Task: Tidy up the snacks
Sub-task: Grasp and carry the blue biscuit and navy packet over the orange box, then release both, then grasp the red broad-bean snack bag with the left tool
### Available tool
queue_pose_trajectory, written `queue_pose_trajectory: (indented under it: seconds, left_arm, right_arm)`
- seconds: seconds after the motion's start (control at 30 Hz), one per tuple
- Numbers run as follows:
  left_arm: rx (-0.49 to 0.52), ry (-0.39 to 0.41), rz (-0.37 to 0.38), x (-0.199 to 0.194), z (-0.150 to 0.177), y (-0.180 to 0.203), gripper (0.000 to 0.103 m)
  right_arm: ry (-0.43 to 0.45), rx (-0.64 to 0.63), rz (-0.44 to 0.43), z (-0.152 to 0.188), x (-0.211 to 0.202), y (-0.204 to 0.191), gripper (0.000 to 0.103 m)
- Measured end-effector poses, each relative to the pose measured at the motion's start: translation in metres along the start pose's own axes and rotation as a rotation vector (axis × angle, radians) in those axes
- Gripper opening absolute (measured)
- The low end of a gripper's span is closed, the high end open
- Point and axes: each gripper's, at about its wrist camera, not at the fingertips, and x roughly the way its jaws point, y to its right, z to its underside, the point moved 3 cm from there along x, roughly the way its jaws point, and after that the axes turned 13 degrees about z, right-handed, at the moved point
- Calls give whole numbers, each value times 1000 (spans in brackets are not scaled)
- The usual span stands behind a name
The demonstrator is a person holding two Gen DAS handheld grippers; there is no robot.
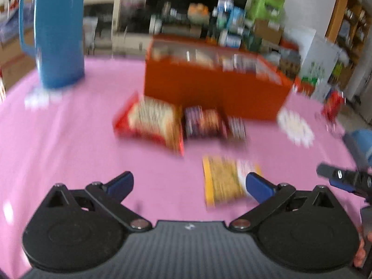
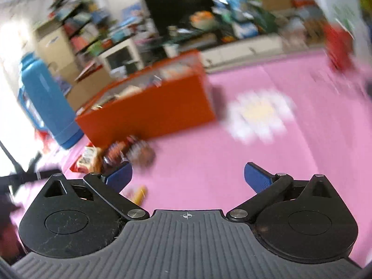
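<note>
An orange box (image 1: 216,88) holding several snack packs stands on the pink tablecloth; it also shows in the right wrist view (image 2: 148,114). In front of it lie a red snack bag (image 1: 151,123), a dark purple pack (image 1: 204,123) and, nearer, a yellow pack (image 1: 223,181). My left gripper (image 1: 189,183) is open and empty, above the cloth just short of the yellow pack. My right gripper (image 2: 187,177) is open and empty over bare cloth; the snack packs (image 2: 116,153) lie to its left. Both views are blurred.
A tall blue thermos (image 1: 58,30) stands at the back left of the table, also in the right wrist view (image 2: 46,104). A small red object (image 1: 332,107) sits at the table's right edge. The other gripper (image 1: 348,176) shows at the right. Cluttered shelves stand behind.
</note>
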Motion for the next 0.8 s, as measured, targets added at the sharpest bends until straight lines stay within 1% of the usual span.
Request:
queue_pose_trajectory:
  seconds: [0.07, 0.13, 0.2, 0.27, 0.37, 0.43, 0.5, 0.57, 0.6, 0.7, 0.8]
  left_arm:
    - [-11, -40, 5, 7, 12, 6, 102]
    - [28, -53, -1, 12, 10, 18, 102]
    - [75, -36, -17, 15, 1, 25, 102]
    - [105, -39, -4, 25, -9, 29, 102]
    - [92, -71, 10, 48, -17, 31, 102]
    - [74, -86, 16, 59, -18, 35, 102]
    - [73, -91, 39, 65, -19, 45, 99]
    - [81, -100, 77, 70, -15, 60, 98]
    - [97, -104, 95, 73, -14, 69, 98]
    - [187, -103, 103, 81, -8, 97, 98]
    - [212, -114, 165, 87, -3, 119, 98]
  right_arm:
    - [-66, 56, 17, 12, 3, 20, 93]
    - [-58, 87, 3, 8, 4, 29, 92]
    - [-41, 72, 3, 7, 3, 30, 92]
    - [-46, 58, 6, 9, 3, 30, 93]
    - [-64, 63, -24, 6, 7, 23, 93]
    - [-64, 53, -20, 4, 7, 19, 93]
    - [-56, 46, -12, 3, 5, 19, 94]
    - [-54, 56, -10, 2, 4, 21, 94]
    - [-55, 68, -10, 1, 4, 23, 94]
    - [-55, 94, 5, -1, 5, 31, 94]
    - [-45, 120, 23, -4, 4, 40, 94]
